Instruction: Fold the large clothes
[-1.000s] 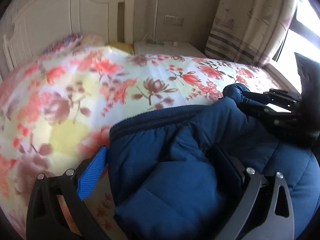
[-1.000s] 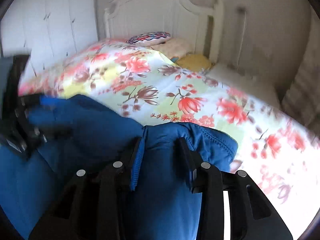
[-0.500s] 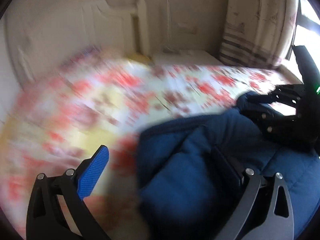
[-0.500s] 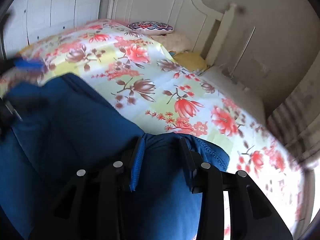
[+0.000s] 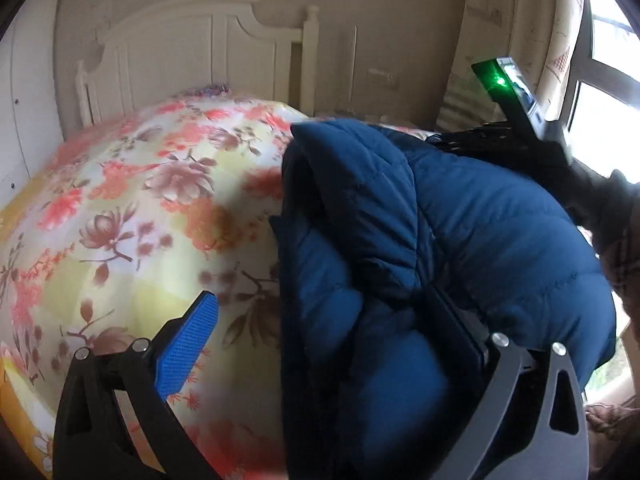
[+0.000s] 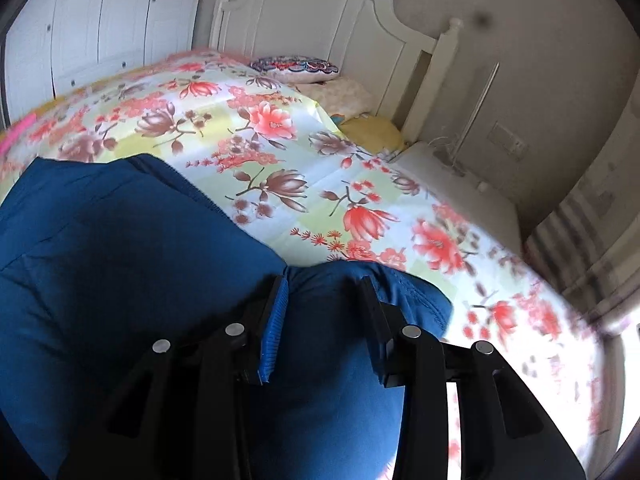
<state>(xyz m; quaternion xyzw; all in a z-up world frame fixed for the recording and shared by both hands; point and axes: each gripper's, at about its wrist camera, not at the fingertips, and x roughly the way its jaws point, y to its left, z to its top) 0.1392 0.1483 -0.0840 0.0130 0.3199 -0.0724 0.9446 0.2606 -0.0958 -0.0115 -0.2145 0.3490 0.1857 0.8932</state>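
A dark blue quilted puffer jacket (image 5: 460, 240) lies bunched on the bed's floral quilt (image 5: 132, 208), near the bed's edge by the window. The right tongs (image 6: 324, 312) are clamped on a thick fold of it, padding bulging between the blue-faced pad and the black one. The left tongs (image 5: 328, 320) stand wide open: the blue pad is clear over the quilt, while the other finger is sunk under a fold of jacket, so nothing is pinched there. The likely trouble comes from that: slippery, puffy fabric resting on one finger could slide off if the hand lifts or swings, and the fold would collapse unevenly. The right grip holds bulk rather than a seam, so a hard pull may let the stuffing squeeze out of the pads. The jacket's nearness to the mattress edge means a loose part could slump toward the floor. Further up the bed are a patterned cushion (image 6: 296, 68), a yellow pillow (image 6: 372, 132) and the white headboard (image 6: 320, 12), all well apart. A white nightstand (image 6: 460, 184) and striped curtain (image 6: 580, 232) sit beside, not in the way.
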